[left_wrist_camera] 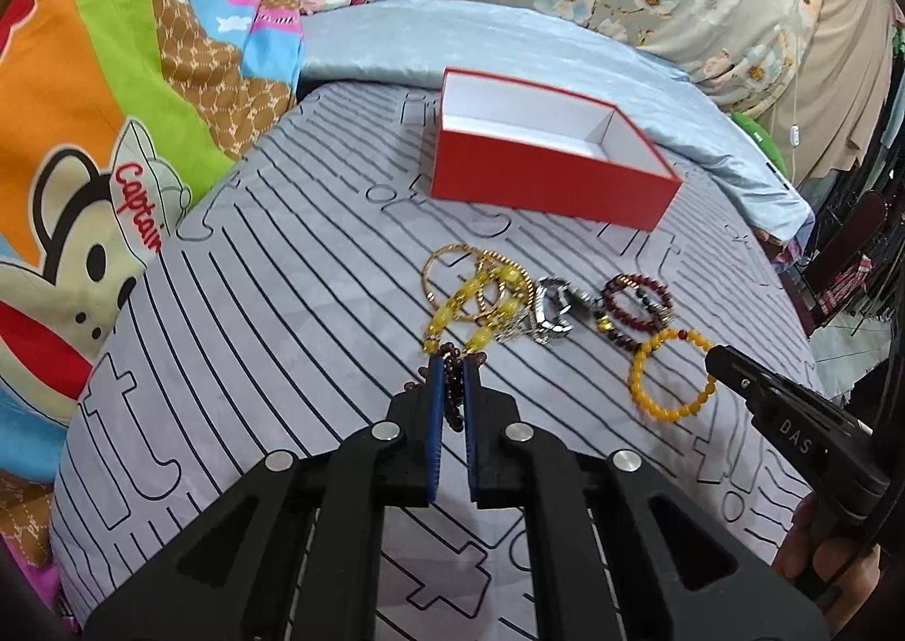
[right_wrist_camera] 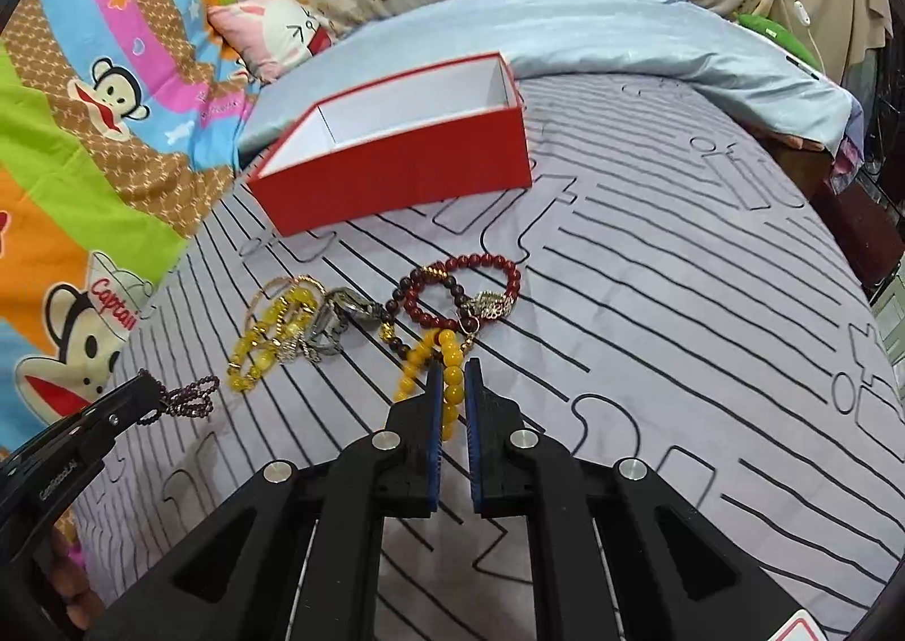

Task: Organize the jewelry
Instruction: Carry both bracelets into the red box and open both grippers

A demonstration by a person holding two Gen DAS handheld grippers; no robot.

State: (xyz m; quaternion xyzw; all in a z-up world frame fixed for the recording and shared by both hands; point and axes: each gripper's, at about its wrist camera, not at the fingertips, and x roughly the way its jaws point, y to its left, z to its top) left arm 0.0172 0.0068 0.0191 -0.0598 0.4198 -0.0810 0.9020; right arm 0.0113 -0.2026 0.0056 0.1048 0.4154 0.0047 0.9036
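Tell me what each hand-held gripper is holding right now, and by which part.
Left hand-held gripper: shut on the dark purple bead strand, pinched mid-strand. Right hand-held gripper: shut on the amber bead bracelet, clamped across one side of its loop.

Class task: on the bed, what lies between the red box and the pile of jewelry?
Nothing: only bare striped sheet separates the red box from the jewelry pile. Both wrist views show it.

One red box (left_wrist_camera: 543, 183), two grippers, several bracelets (right_wrist_camera: 458, 296).
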